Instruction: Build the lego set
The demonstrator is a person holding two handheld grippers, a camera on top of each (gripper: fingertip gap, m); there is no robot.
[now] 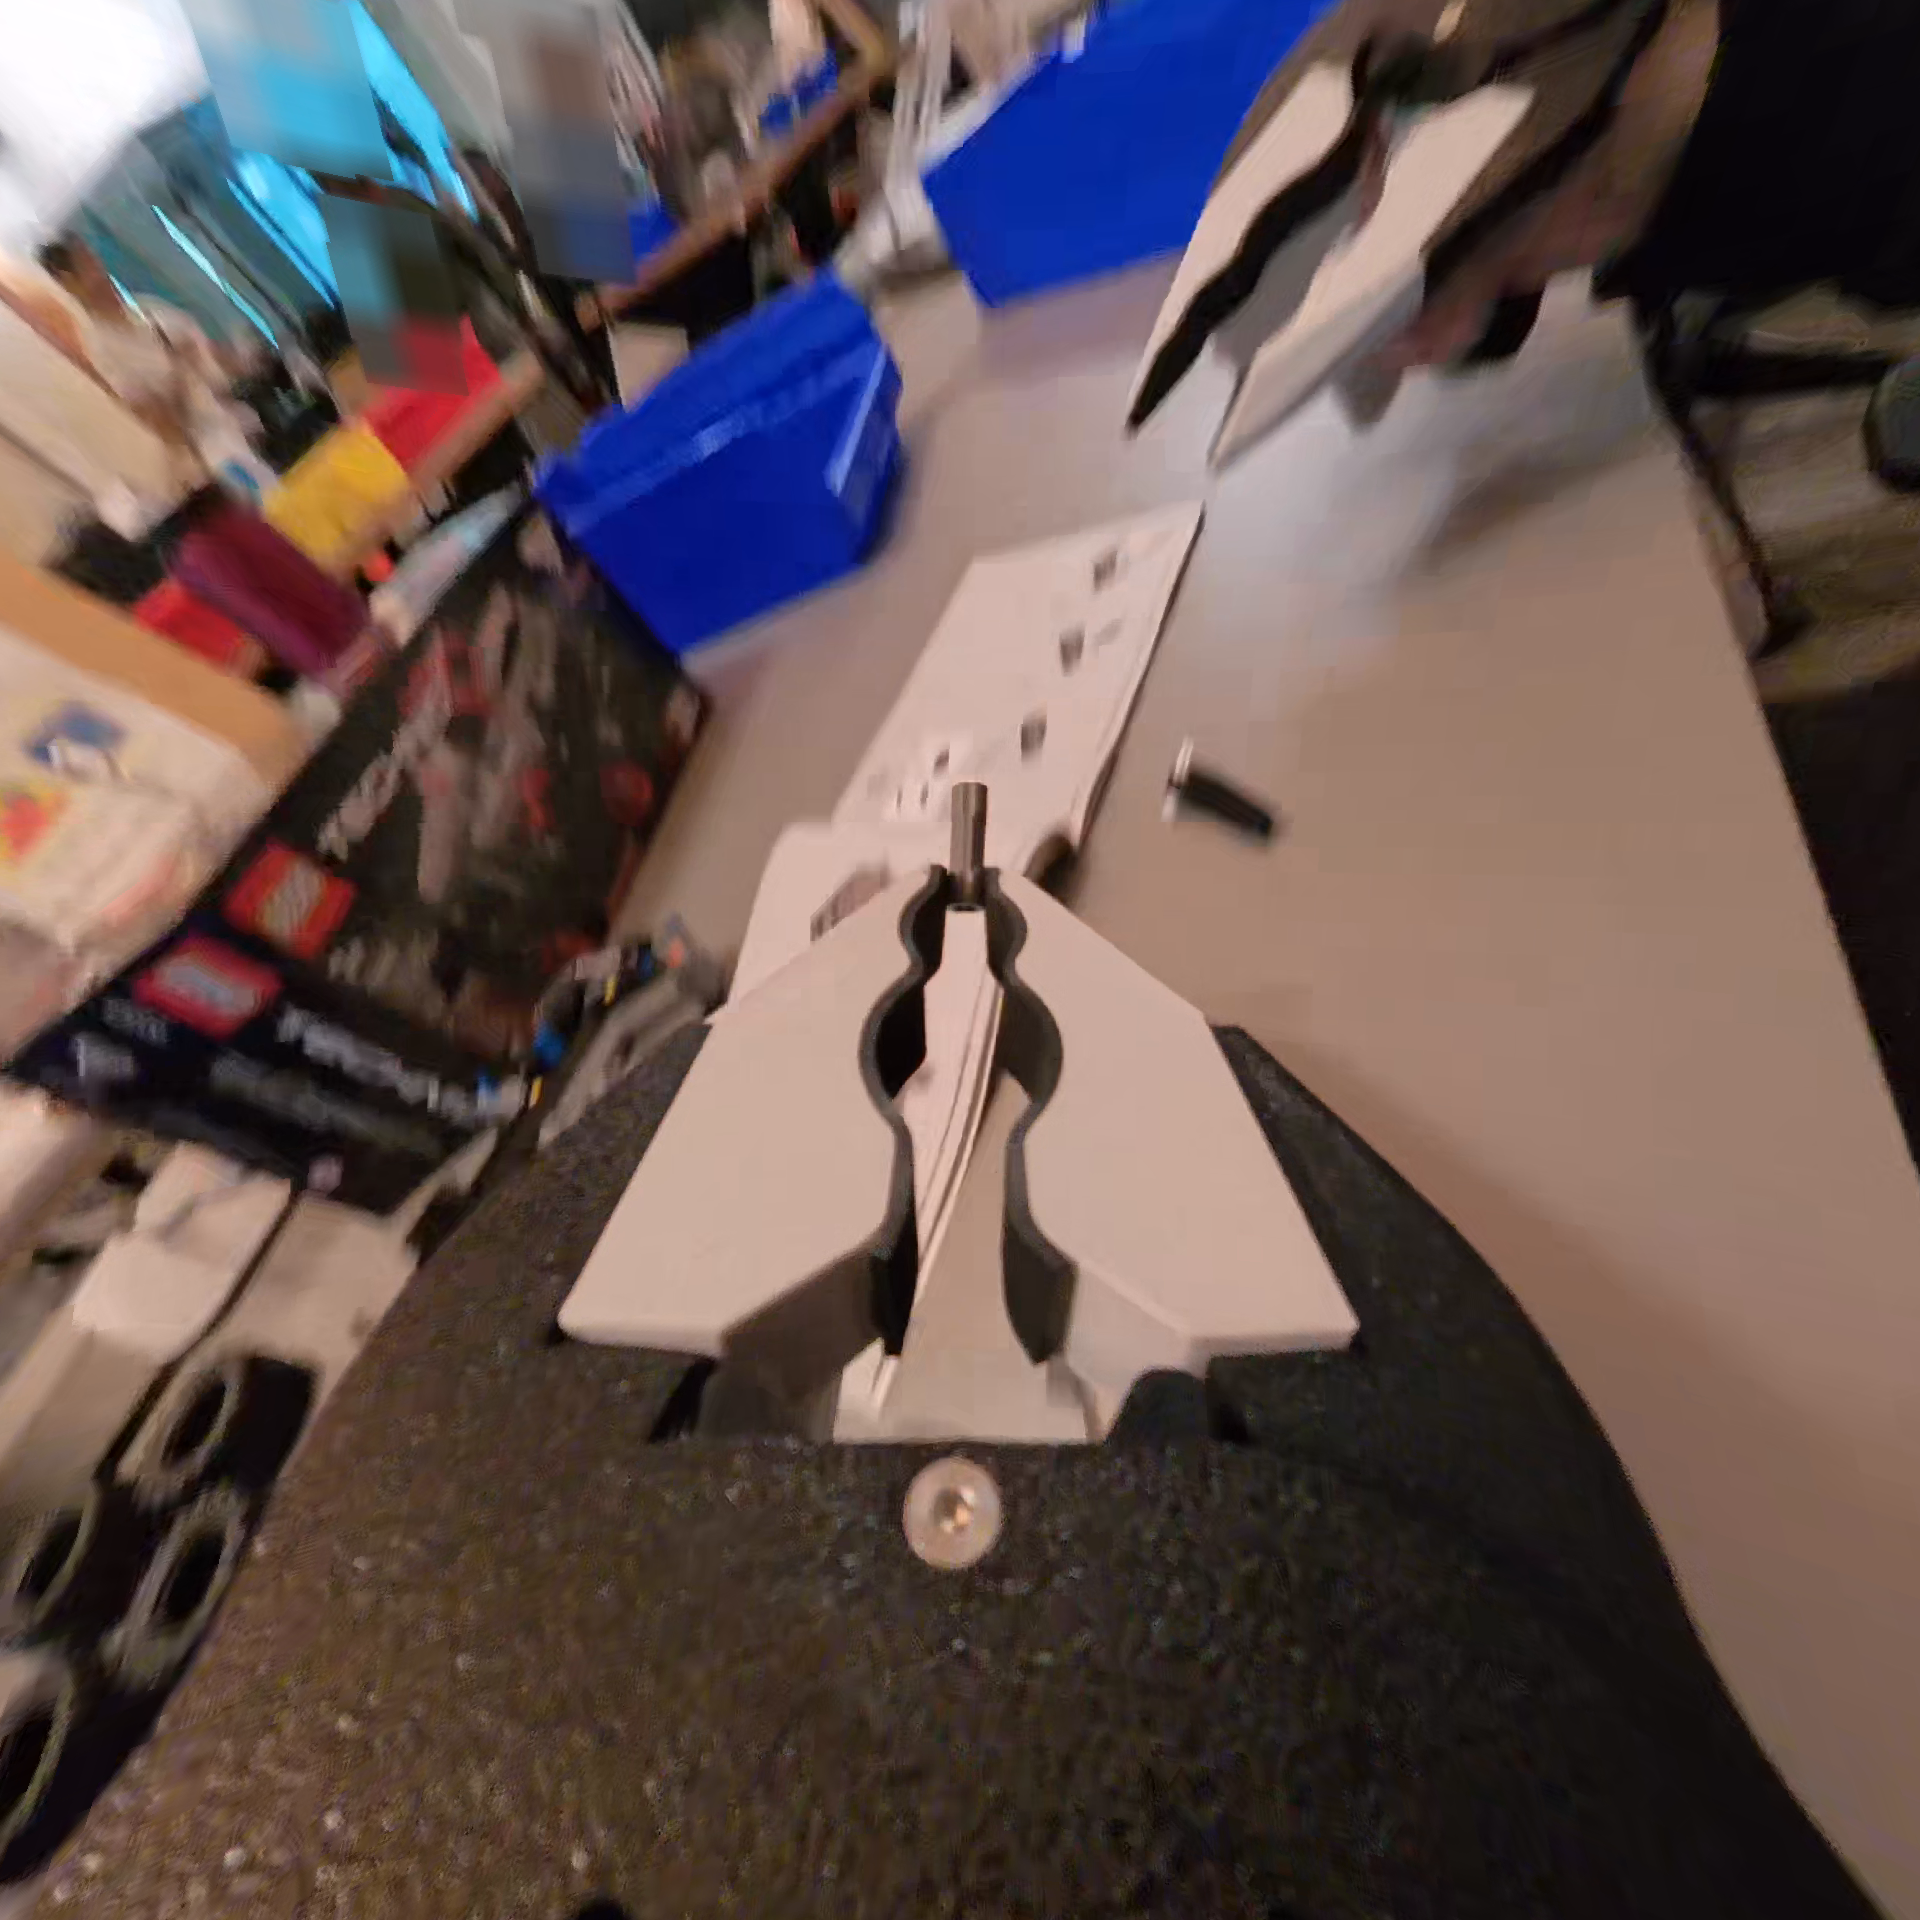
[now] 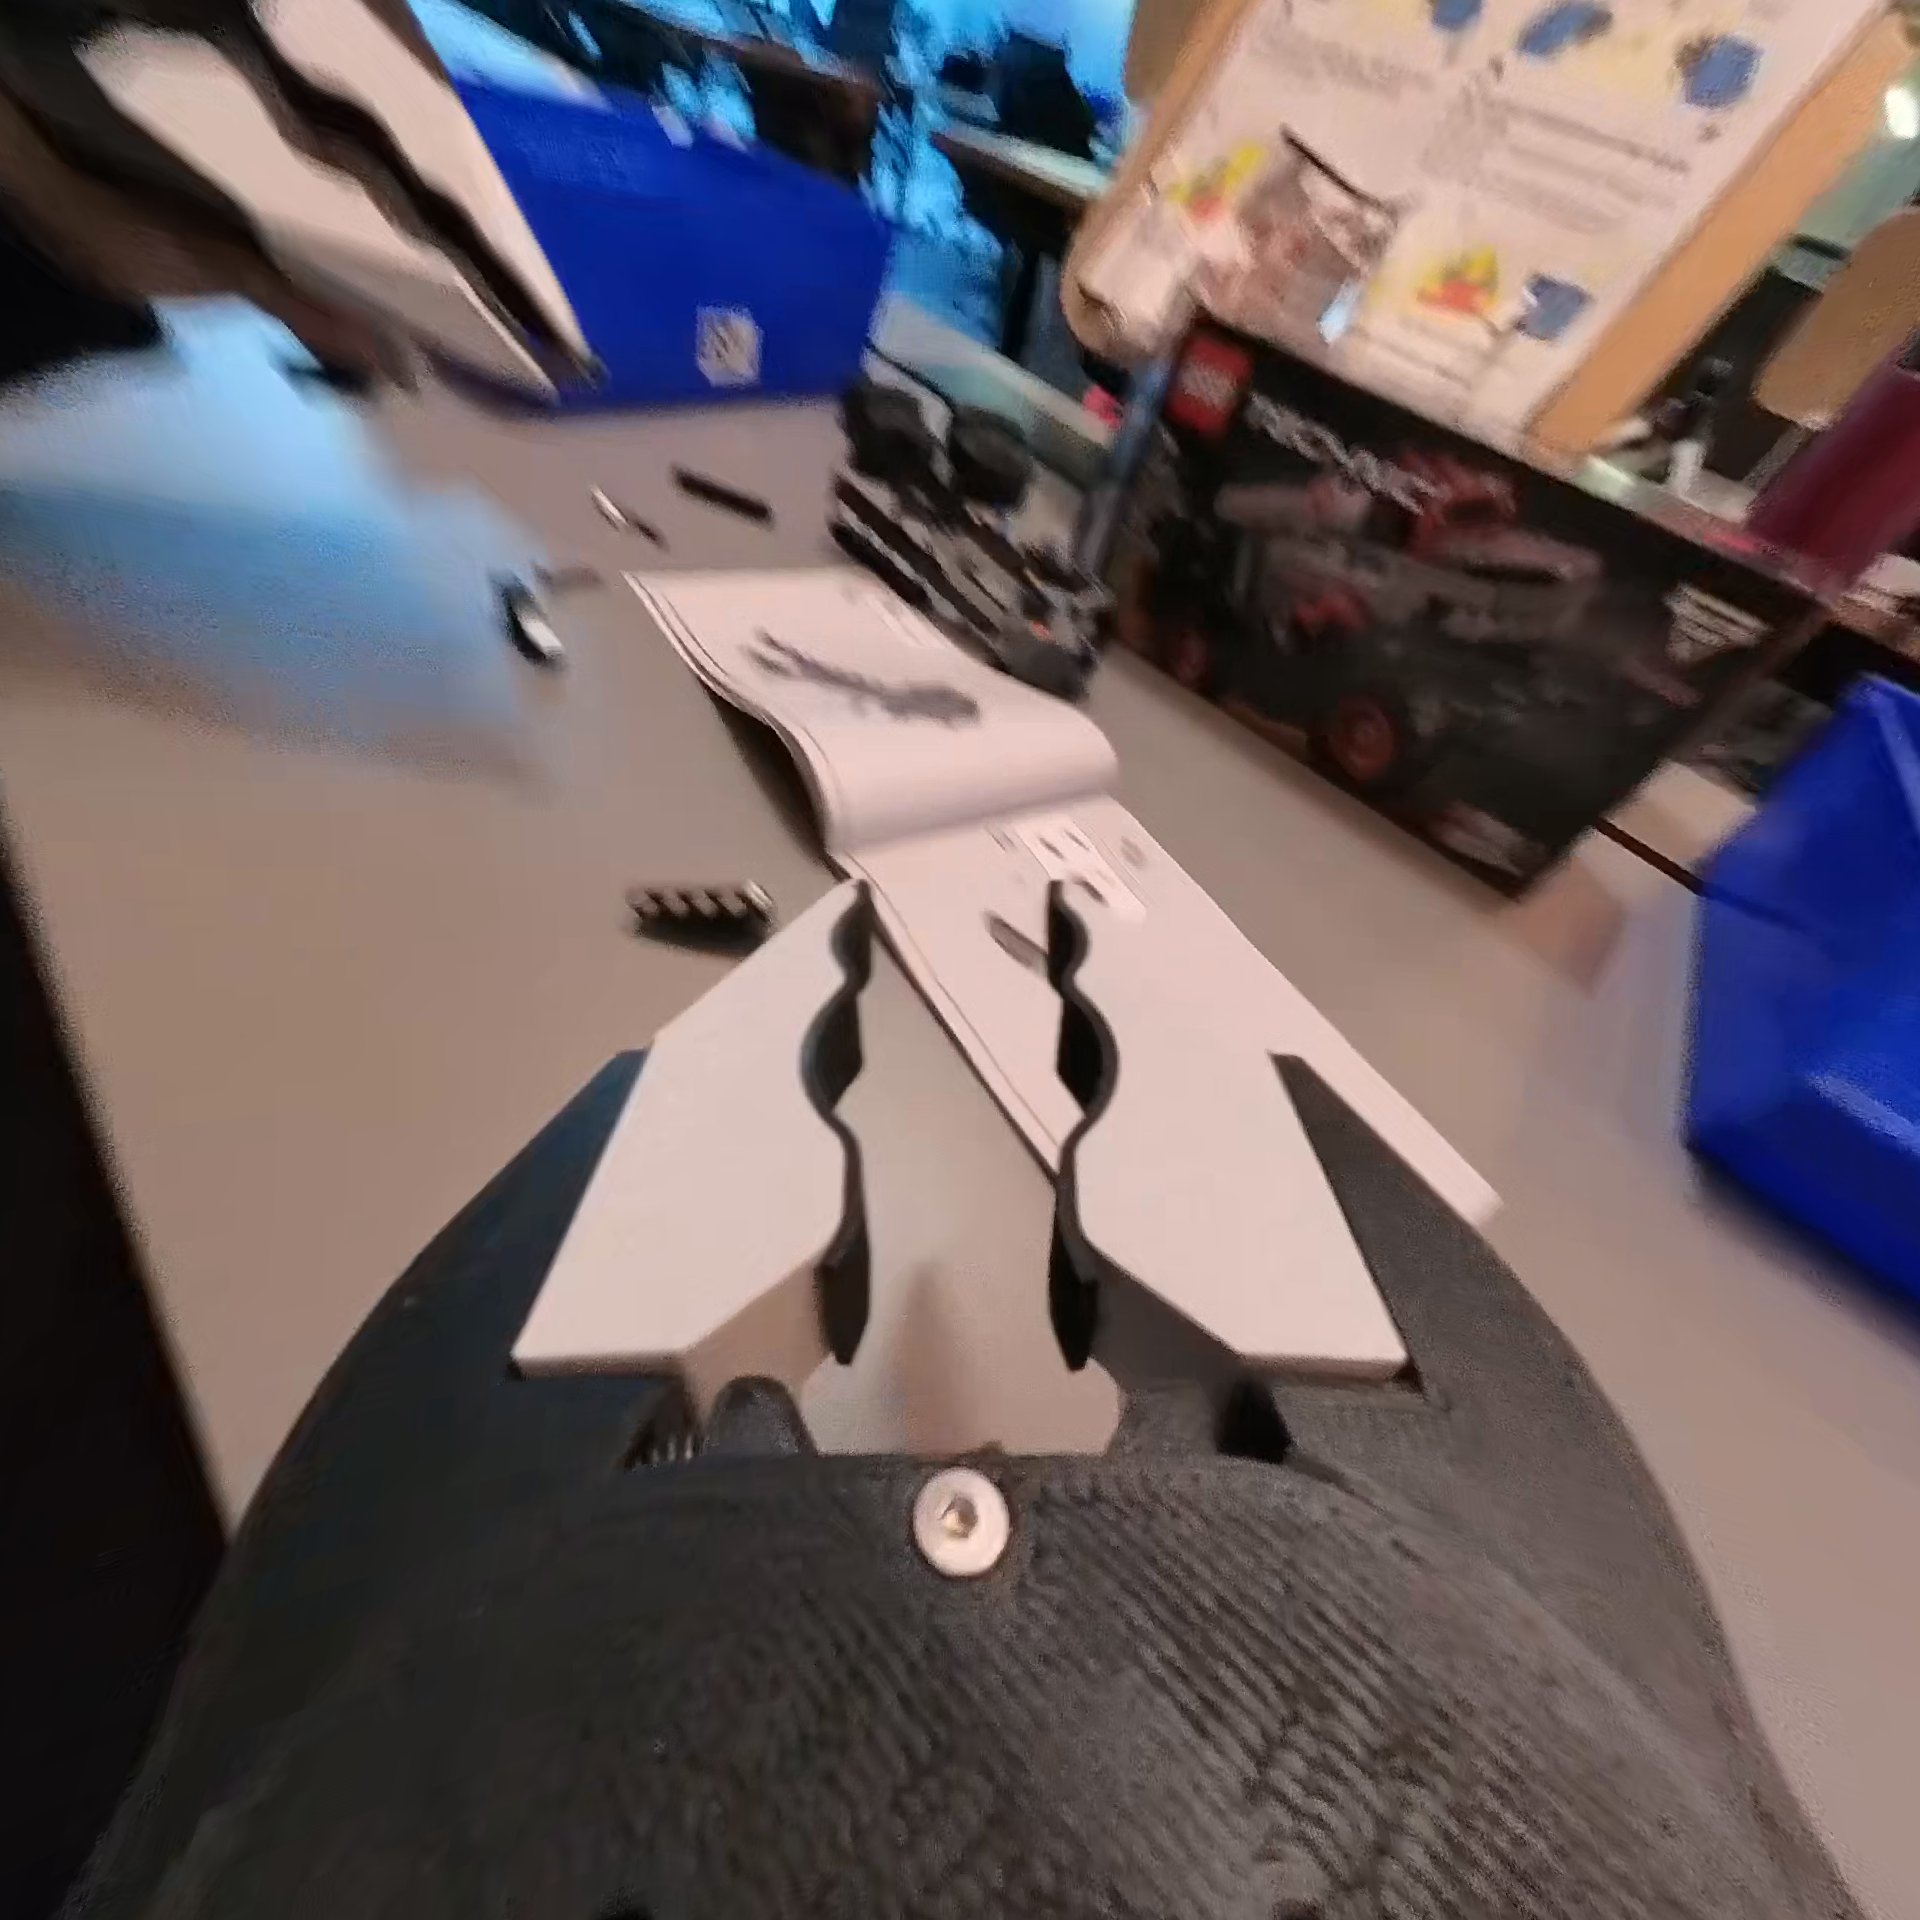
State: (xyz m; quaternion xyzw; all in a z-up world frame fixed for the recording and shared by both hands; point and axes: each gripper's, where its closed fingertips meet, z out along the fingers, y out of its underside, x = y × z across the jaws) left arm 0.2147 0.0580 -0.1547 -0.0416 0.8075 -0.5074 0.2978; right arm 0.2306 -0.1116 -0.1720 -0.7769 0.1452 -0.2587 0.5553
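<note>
In the left wrist view my left gripper (image 1: pixel 968 888) is shut on a small grey pin (image 1: pixel 968 831) that sticks out past its fingertips, above the open instruction booklet (image 1: pixel 1039 665). My right gripper (image 1: pixel 1184 416) hovers at the upper right, blurred, its jaws slightly apart. In the right wrist view my right gripper (image 2: pixel 958 899) is open and empty, low over the booklet (image 2: pixel 914 717). A black toothed beam (image 2: pixel 701 906) lies just left of its left fingertip. The left gripper (image 2: pixel 566 353) shows blurred at the top left.
A black piece (image 1: pixel 1221 800) lies right of the booklet. The dark lego box (image 1: pixel 468 831) (image 2: pixel 1455 644) stands beside it. A pile of black parts and tyres (image 2: pixel 966 520) sits behind the booklet. Blue bins (image 1: pixel 727 499) (image 2: pixel 1818 987) stand around. Small pieces (image 2: pixel 530 623) lie on the grey table (image 1: pixel 1455 935). Across from one pair of fingers to the other is roughly 20 centimetres.
</note>
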